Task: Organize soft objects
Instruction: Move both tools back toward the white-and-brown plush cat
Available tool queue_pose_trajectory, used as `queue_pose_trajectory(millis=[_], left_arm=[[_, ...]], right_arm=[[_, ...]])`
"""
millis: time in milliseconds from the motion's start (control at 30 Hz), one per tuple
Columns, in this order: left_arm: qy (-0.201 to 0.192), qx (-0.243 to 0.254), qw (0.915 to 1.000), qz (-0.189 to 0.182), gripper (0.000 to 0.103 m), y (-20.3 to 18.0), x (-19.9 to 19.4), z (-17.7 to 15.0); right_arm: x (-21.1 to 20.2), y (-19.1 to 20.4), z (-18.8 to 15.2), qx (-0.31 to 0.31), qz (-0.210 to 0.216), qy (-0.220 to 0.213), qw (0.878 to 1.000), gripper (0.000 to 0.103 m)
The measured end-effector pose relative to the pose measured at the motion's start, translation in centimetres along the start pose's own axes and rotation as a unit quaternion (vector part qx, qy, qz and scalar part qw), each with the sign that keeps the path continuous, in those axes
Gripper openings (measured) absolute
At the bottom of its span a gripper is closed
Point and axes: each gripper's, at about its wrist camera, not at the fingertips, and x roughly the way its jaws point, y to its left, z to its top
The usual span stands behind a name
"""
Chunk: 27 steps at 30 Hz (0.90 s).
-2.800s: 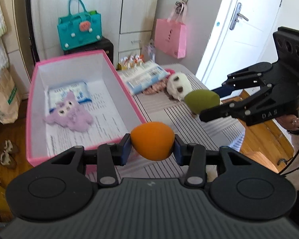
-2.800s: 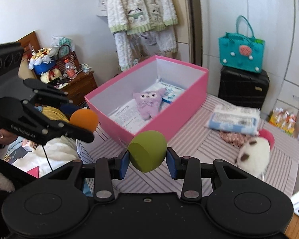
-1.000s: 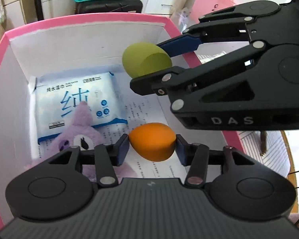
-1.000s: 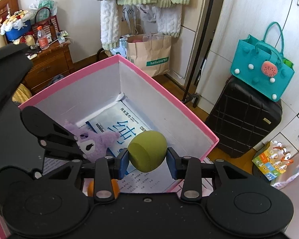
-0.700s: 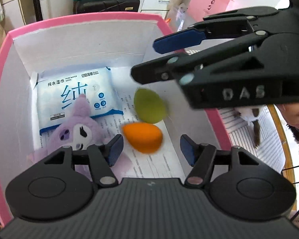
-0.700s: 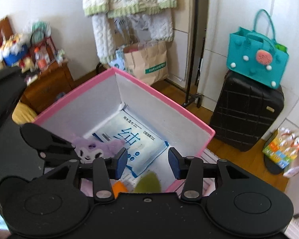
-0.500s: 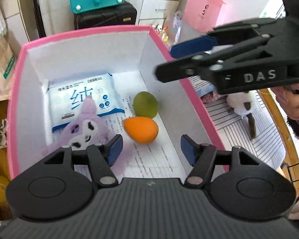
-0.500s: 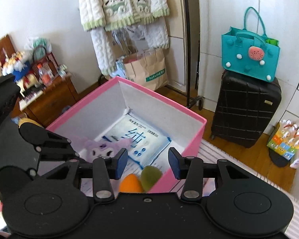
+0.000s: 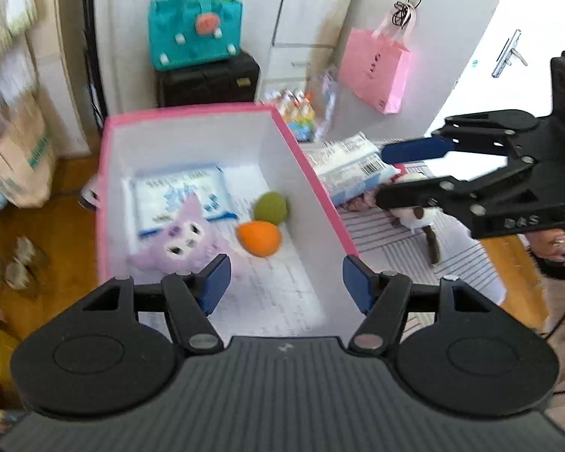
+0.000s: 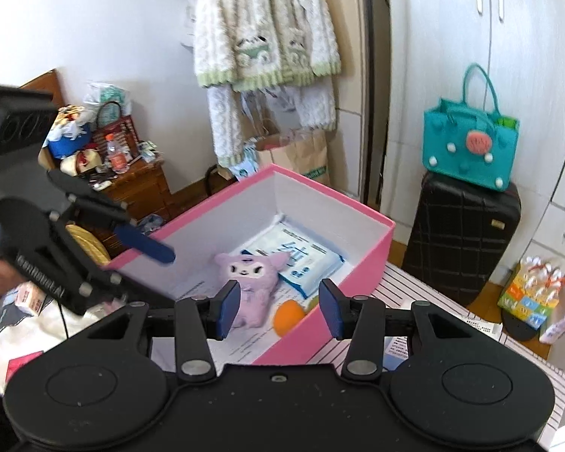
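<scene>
A striped table [image 9: 403,233] carries a pink box [image 9: 309,173] with white inner walls; printed paper lines its floor. Around it is a bedroom: wood floor, white cupboards, a white door at far right in the left view. A teal bag [image 10: 471,147] sits on a black suitcase [image 10: 459,241] against the cupboards, a pink bag [image 9: 374,67] hangs on the wall, and fleecy clothes [image 10: 267,26] hang above a paper bag [image 10: 305,158]. A cluttered wooden cabinet [image 10: 132,184] stands at the left in the right view.

Inside the box lie a wipes pack [image 9: 180,196], a purple plush [image 9: 180,241] partly over it, a green sponge [image 9: 270,208] and an orange sponge [image 9: 259,238] touching each other near the right wall. In the right view the near wall hides most of the green one [image 10: 312,303].

Outside the box, on the table, lie a second pack [image 9: 350,169] and a white plush [image 9: 414,214], partly covered by the right gripper's lower finger.

The left gripper [image 9: 286,282] hangs above the box's near end, jaws apart and empty, having just been opening. The right gripper [image 9: 380,175] sits off the box's right side over the table; its jaws have also just been opening and hold nothing. A hand [image 9: 553,245] grips its handle.
</scene>
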Motion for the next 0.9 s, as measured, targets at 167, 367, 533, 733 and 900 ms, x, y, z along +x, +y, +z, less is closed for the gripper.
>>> queue_pose_trajectory(millis=[167,367,533,733,900], left_arm=[[-0.038,0.025,0.9986,0.025,0.065,-1.6,-3.8,-1.1],[-0.072,0.054,0.9949,0.045,0.065,-3.8,-7.8,-2.8],[-0.083,0.075,0.9928,0.042,0.07,-6.0,-8.8,-4.6],[-0.078,0.093,0.9925,0.019,0.073,-8.5,-7.6,-7.0],[-0.071,0.099,0.9925,-0.01,0.073,-10.2,-5.2,-9.2]], right_arm=[[-2.4,2.3,-0.5,-0.027,0.002,-0.013,1.0,0.053],[-5.2,4.6,-1.1,-0.051,0.011,-0.03,0.998,0.054],[-6.9,6.1,-2.0,-0.058,0.017,-0.034,0.998,0.054],[-8.8,7.8,-4.6,-0.067,0.014,-0.036,0.997,0.057],[-9.8,7.9,-8.1,-0.05,0.001,-0.028,0.998,0.059]])
